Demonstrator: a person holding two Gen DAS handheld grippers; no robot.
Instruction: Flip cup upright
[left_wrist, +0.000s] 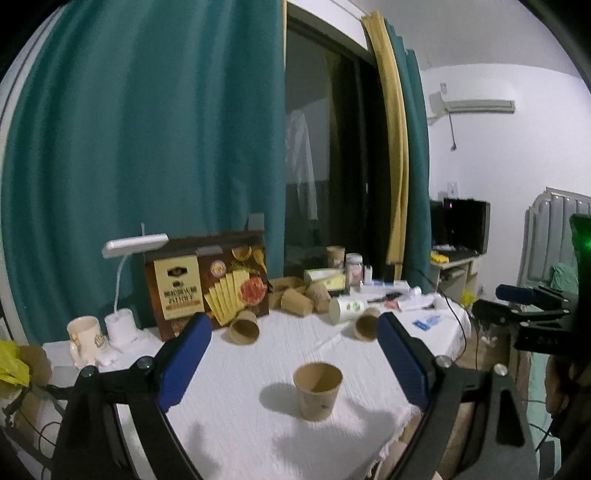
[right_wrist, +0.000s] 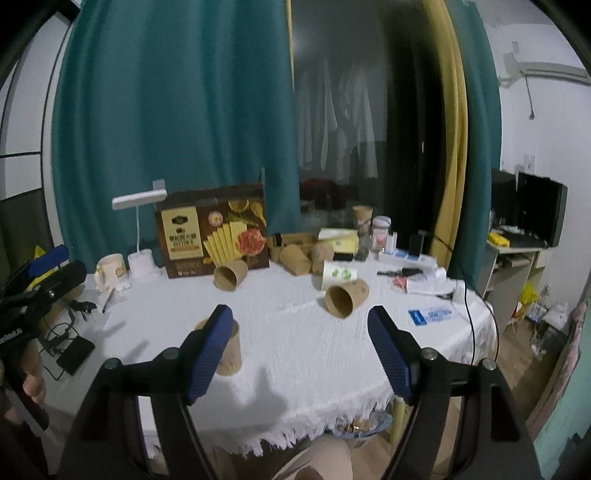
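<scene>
A brown paper cup (left_wrist: 317, 391) stands upright, mouth up, on the white tablecloth (left_wrist: 258, 369) near the front edge. My left gripper (left_wrist: 293, 321) hangs above it, open, with nothing between its blue pads. In the right wrist view the same cup (right_wrist: 231, 354) shows partly behind the left finger of my right gripper (right_wrist: 300, 314), which is open and empty, clear of the cup. Two more brown cups lie on their sides further back (right_wrist: 231, 277) (right_wrist: 345, 299). Each gripper appears at the edge of the other's view (left_wrist: 502, 301) (right_wrist: 59, 266).
At the back stand a brown food box (right_wrist: 218, 232), a white desk lamp (right_wrist: 138, 199), a cream mug (right_wrist: 110, 275), a white cup on its side (right_wrist: 340, 275), several tipped brown cups (right_wrist: 295, 258) and a jar (right_wrist: 380, 230). A power bank with cables (right_wrist: 74, 354) lies left. The fringed table edge (right_wrist: 295, 432) is close.
</scene>
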